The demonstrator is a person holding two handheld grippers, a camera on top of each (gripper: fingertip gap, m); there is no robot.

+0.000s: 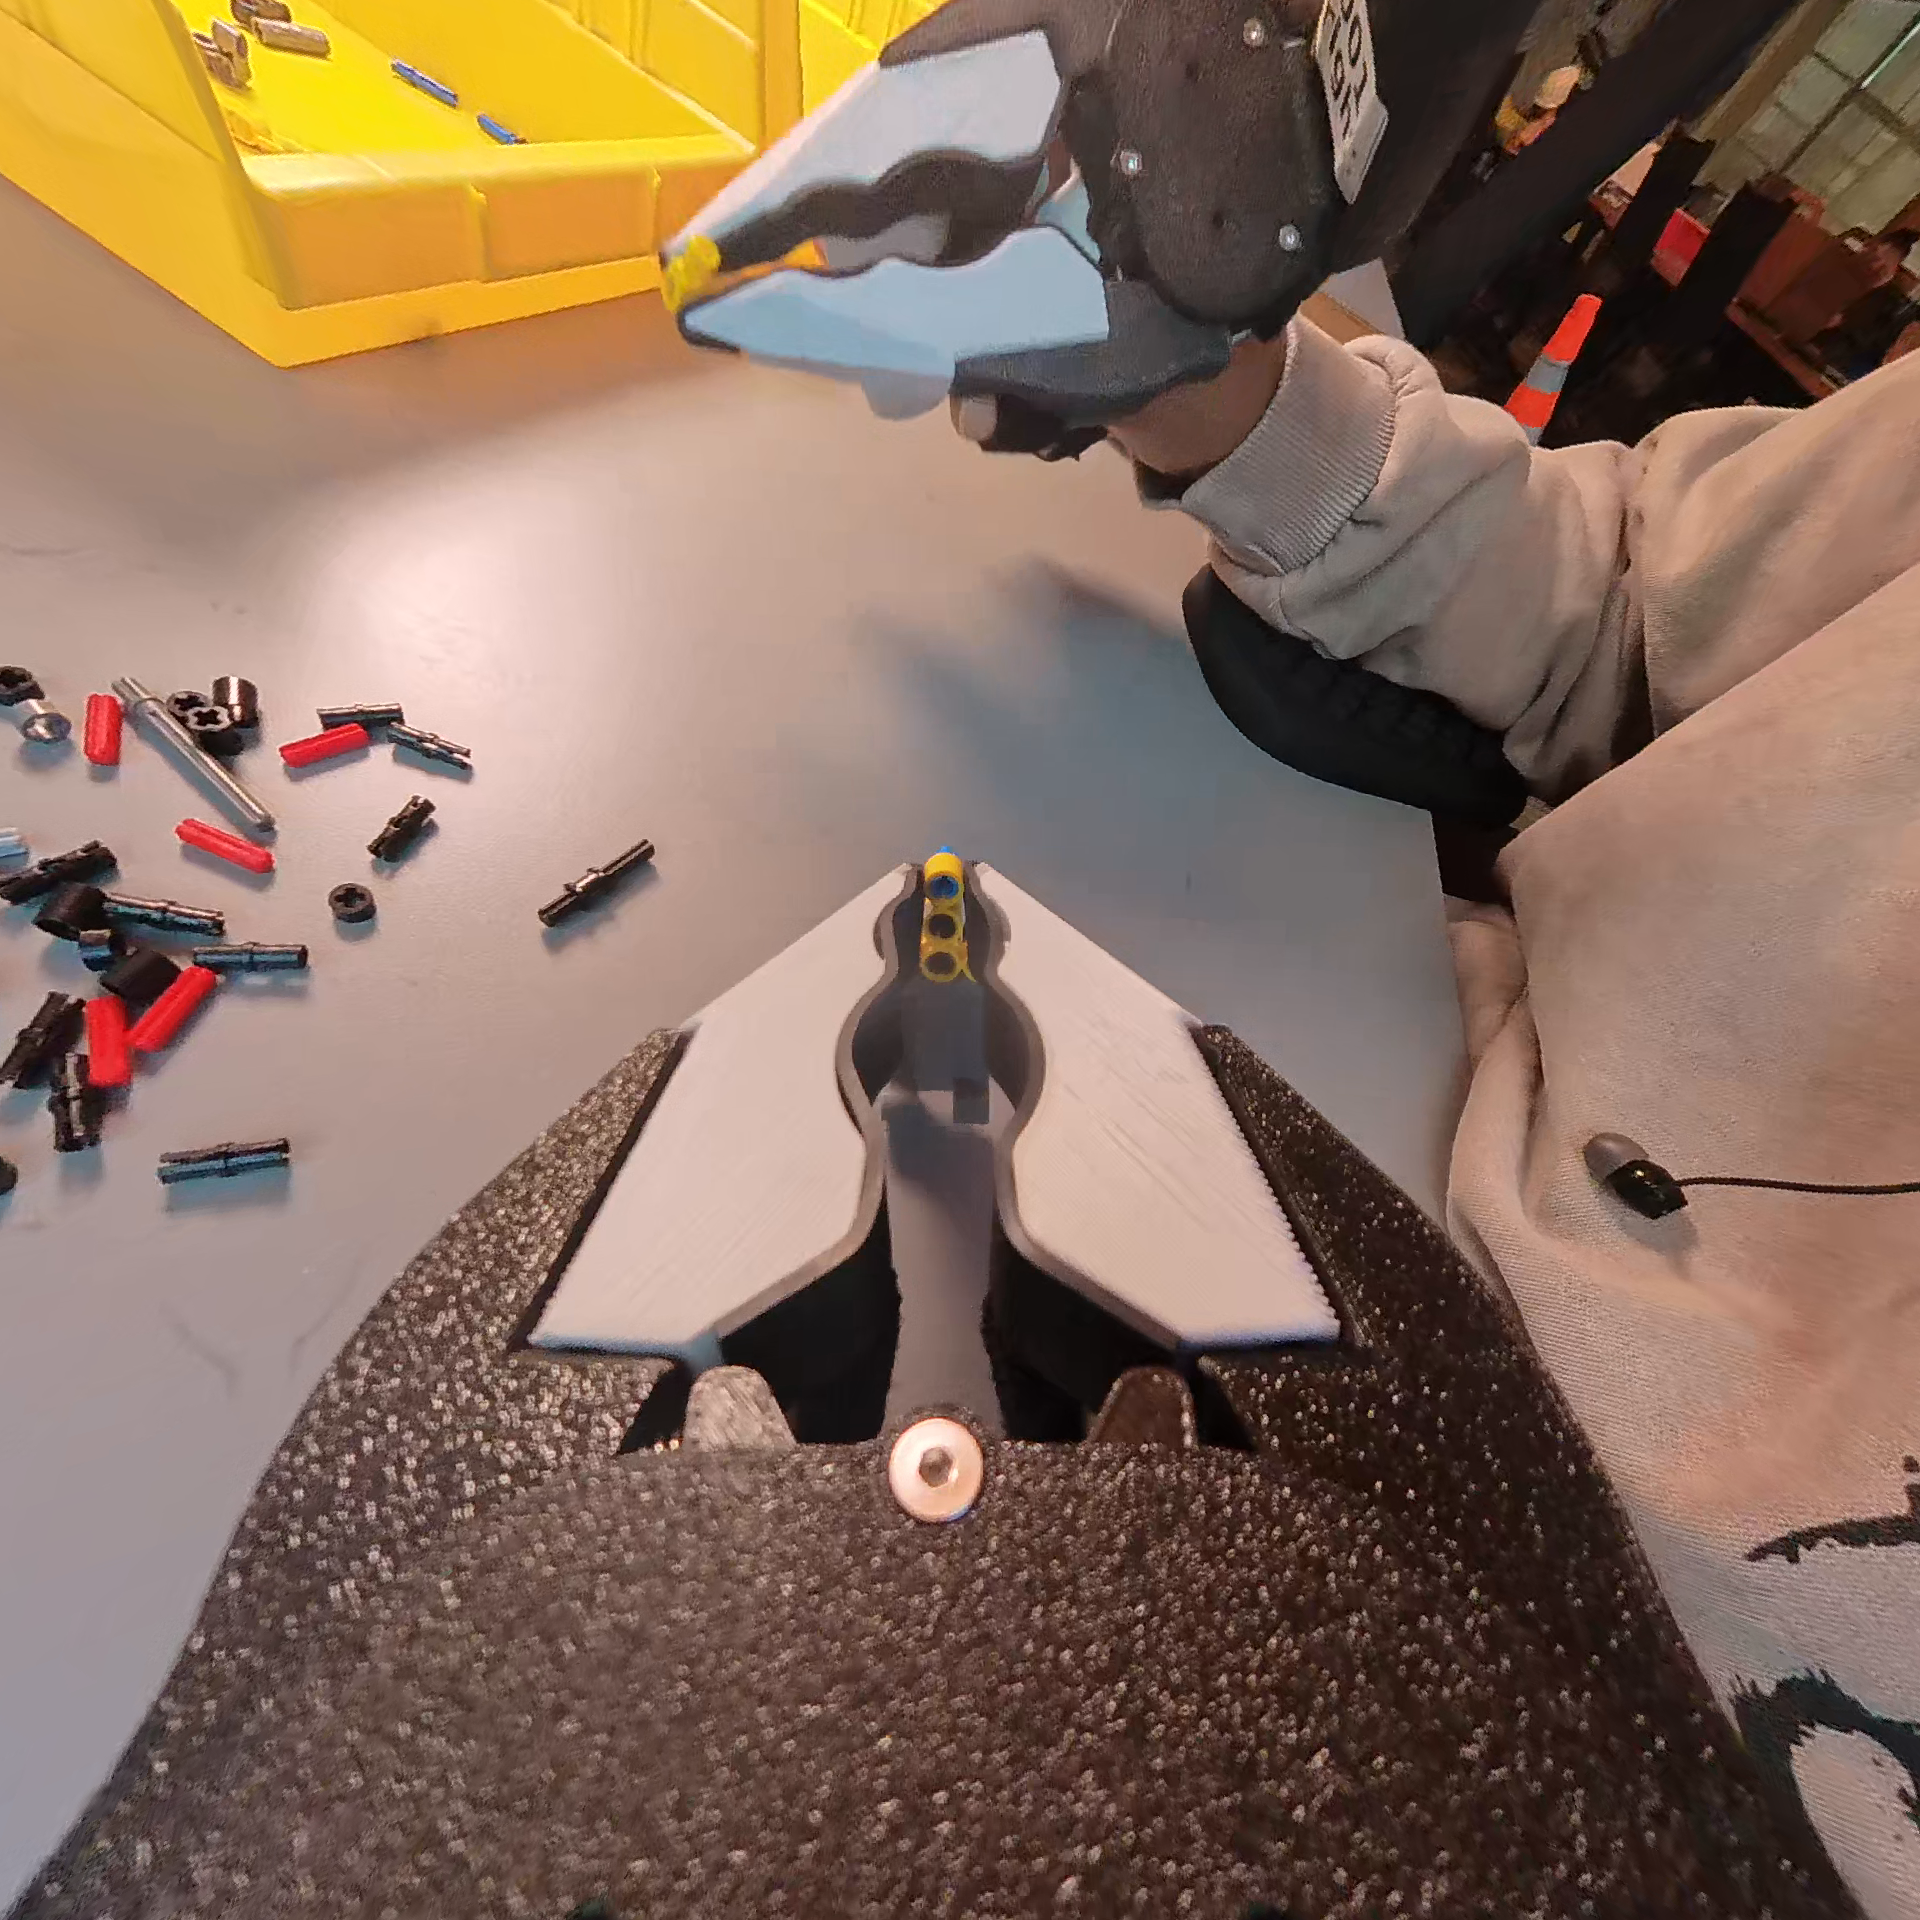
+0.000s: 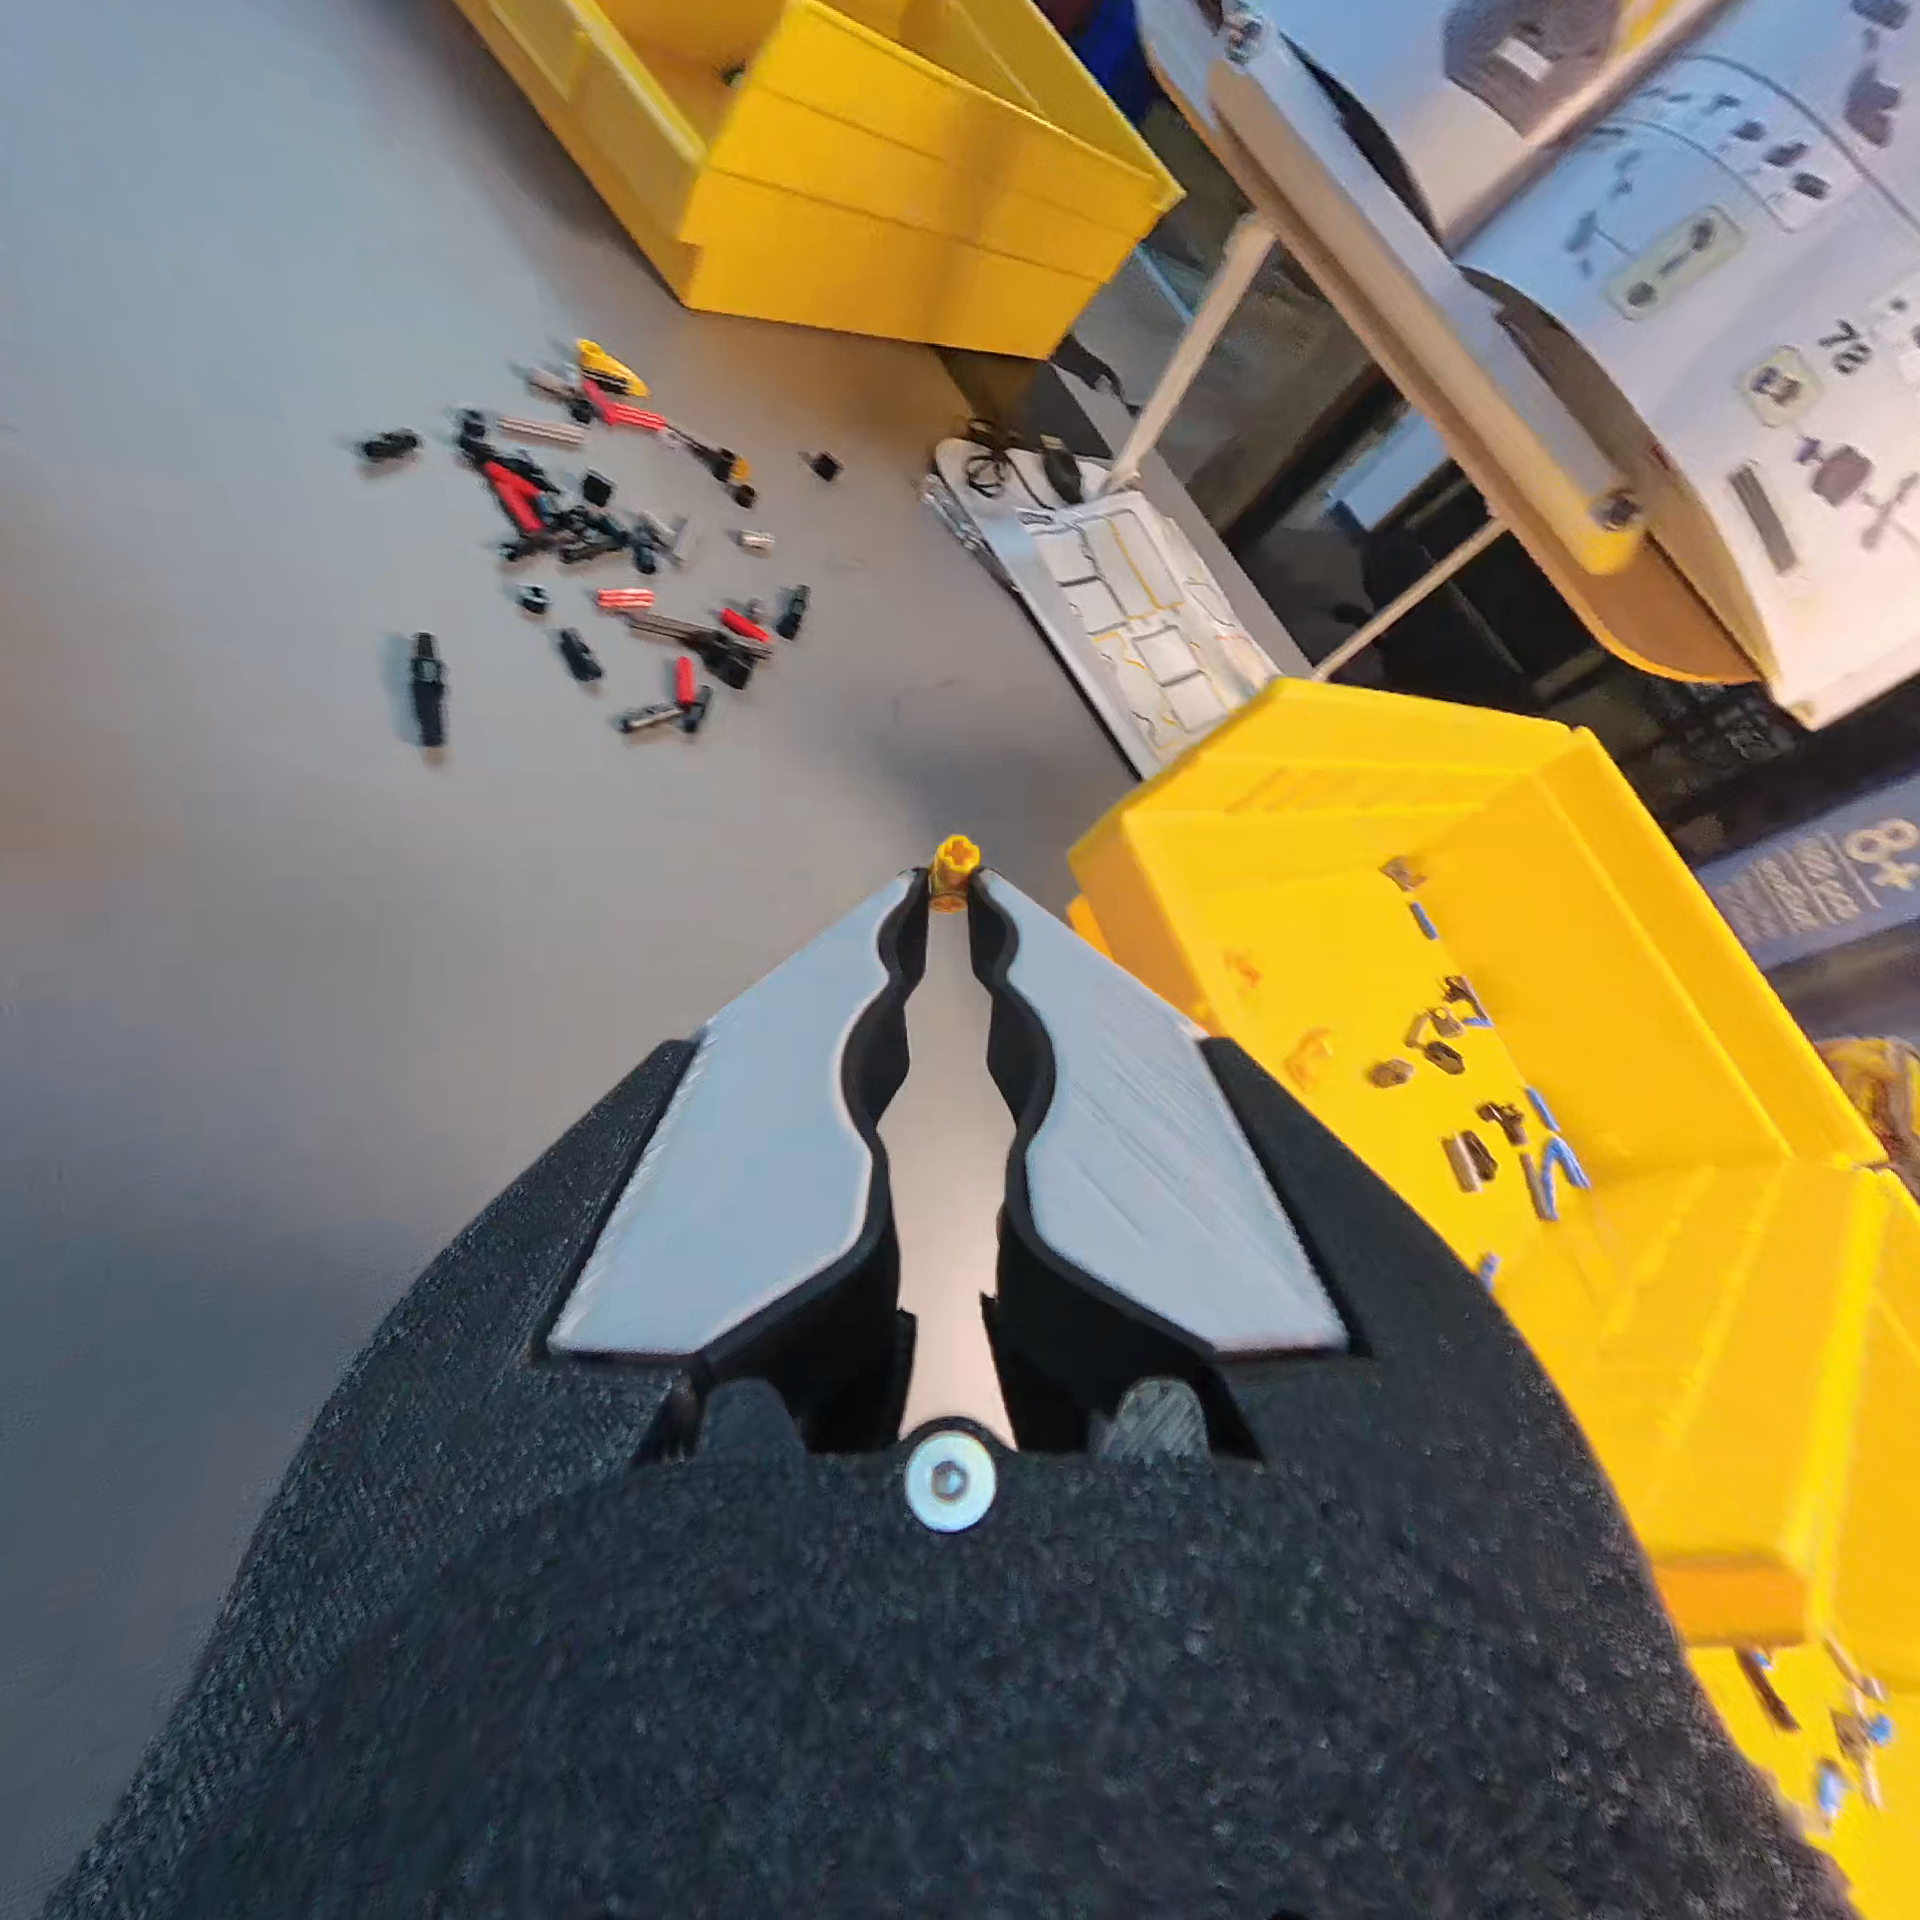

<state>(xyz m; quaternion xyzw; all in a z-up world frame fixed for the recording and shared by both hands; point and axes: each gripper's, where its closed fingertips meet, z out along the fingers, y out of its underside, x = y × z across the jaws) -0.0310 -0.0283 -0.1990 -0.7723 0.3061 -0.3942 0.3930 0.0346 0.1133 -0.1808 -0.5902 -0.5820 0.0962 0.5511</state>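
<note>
A small yellow beam with round holes [image 1: 943, 928] sits pinched in the left hand-held gripper [image 1: 943, 883] above the grey counter [image 1: 623, 582]; the right hand-held gripper [image 2: 951, 883] is closed on a ribbed yellow peg [image 2: 951, 860]. Both grips are at the fingertips only, so smooth plastic could twist free and drop among the scattered black and red pins [image 1: 156, 935] beside the glossy yellow bins [image 1: 416, 208].
</note>
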